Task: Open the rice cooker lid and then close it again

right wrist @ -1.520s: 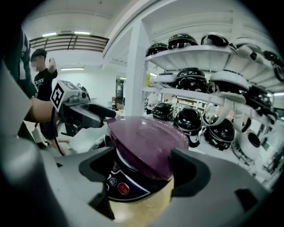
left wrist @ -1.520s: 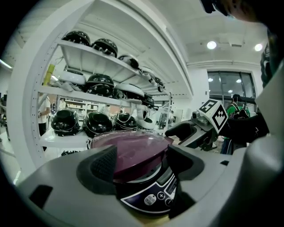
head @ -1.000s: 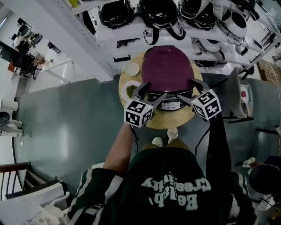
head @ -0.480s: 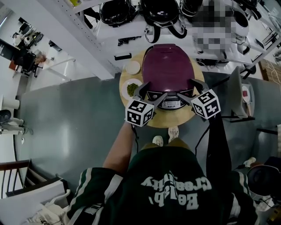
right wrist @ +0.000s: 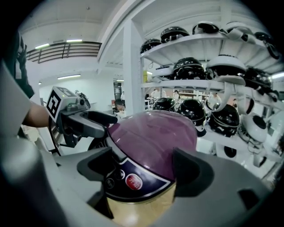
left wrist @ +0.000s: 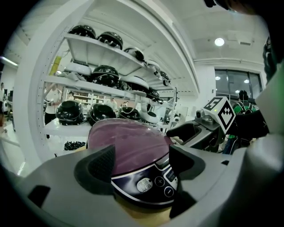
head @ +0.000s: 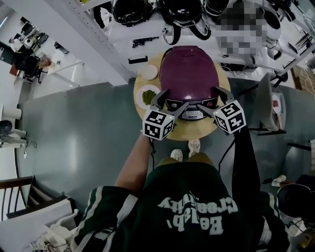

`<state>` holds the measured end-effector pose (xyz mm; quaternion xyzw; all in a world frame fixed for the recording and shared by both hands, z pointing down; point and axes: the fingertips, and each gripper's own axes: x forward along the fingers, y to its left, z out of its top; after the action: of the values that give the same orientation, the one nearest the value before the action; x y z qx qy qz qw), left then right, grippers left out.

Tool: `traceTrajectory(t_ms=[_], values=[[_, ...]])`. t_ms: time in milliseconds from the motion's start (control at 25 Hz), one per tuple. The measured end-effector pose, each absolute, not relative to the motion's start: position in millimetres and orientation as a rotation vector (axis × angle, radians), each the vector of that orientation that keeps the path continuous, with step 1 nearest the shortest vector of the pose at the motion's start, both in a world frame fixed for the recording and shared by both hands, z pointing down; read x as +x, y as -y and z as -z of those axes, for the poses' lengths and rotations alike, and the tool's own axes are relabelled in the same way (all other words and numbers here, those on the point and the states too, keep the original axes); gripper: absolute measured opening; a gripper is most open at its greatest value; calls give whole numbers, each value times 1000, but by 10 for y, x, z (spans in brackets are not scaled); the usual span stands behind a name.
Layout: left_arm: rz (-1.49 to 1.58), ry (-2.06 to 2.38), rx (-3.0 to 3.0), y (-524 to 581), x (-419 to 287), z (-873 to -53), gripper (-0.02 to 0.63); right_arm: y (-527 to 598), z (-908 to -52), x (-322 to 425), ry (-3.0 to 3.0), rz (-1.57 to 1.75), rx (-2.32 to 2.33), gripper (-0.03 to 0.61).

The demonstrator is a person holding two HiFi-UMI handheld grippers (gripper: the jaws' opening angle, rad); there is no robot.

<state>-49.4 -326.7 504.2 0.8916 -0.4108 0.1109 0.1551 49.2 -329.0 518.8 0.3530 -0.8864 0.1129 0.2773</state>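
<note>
The rice cooker (head: 189, 74) stands on a round wooden table (head: 197, 134) with its purple lid (left wrist: 126, 142) down. Its dark control panel (right wrist: 133, 179) faces me. My left gripper (head: 170, 102) is at the front left corner of the cooker, jaws open, with the panel (left wrist: 153, 184) seen between its pads and no pad pressing. My right gripper (head: 212, 101) is at the front right corner. Its jaws have just been opening and stand wide, either side of the panel edge and lid (right wrist: 155, 137), not gripping. Each gripper shows in the other's view: right gripper (left wrist: 195, 133), left gripper (right wrist: 84, 119).
A small white bowl (head: 149, 72) and a plate of green beans (head: 147, 96) sit on the table left of the cooker, close to the left gripper. White shelves with dark helmets (head: 179, 12) stand right behind the table. A stand (head: 268, 110) is at the right.
Both grippers stay at the cooker's front corners and the lid stays down. Only the head view has shifted slightly.
</note>
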Motion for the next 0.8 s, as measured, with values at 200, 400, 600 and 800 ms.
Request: traceTrajectory(t_ms=[200, 400, 600, 800], values=[[-382, 1180, 2561, 3255, -482, -5075, 365, 3263, -5208, 453, 2358, -299, 929, 476], [-356, 1193, 2556, 3269, -489, -5076, 367, 3283, -5215, 443, 2365, -306, 960, 476], [-405, 1208, 2596, 3249, -483, -5100, 367, 3306, -5196, 447, 2372, -319, 1018, 466], [-373, 1214, 2585, 3248, -485, -5085, 365, 3304, -5176, 450, 2386, -301, 1081, 460]])
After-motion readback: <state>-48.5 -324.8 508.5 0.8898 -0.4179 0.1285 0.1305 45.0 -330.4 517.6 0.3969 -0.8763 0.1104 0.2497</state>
